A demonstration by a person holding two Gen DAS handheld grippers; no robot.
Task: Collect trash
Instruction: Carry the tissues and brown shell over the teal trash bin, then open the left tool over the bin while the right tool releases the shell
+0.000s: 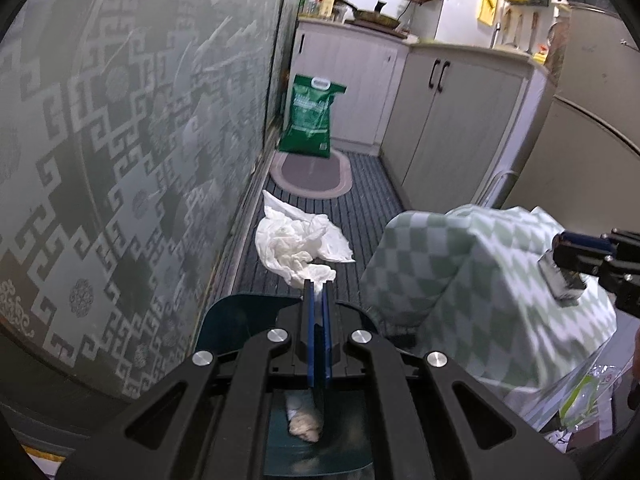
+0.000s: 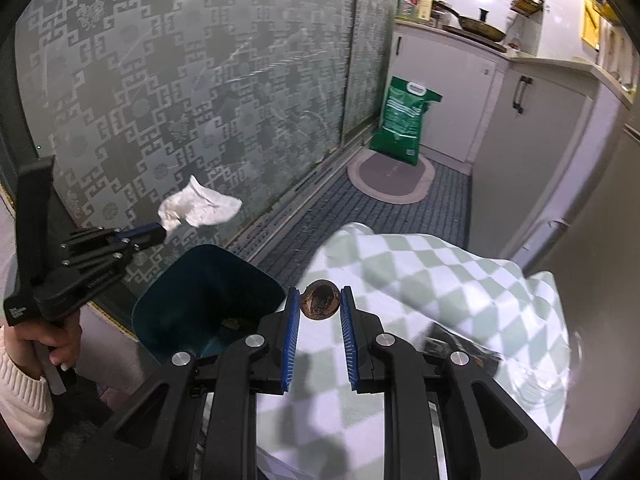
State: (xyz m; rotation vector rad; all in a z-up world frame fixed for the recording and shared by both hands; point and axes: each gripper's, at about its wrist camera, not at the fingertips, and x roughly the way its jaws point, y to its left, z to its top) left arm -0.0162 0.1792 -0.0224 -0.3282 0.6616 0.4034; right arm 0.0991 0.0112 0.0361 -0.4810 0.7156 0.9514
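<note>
Left claw (image 1: 318, 285), pressed together on crumpled white tissue (image 1: 298, 242), poised directly above open teal bin (image 2: 208, 300); tissue trailing forward from the tips. Right claw (image 2: 320, 300), pinching a small round brown scrap (image 2: 321, 301), over checkered cloth (image 2: 440, 280), bin just leftward, below.

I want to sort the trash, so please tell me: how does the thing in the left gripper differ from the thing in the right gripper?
The left gripper pinches a white crumpled tissue, soft and hanging loose; the right gripper holds a small brown round piece, rigid-looking and dark in the middle. The tissue spreads far past the closed pads; the round piece sits between its pads. Both are held near the dark teal bin.
</note>
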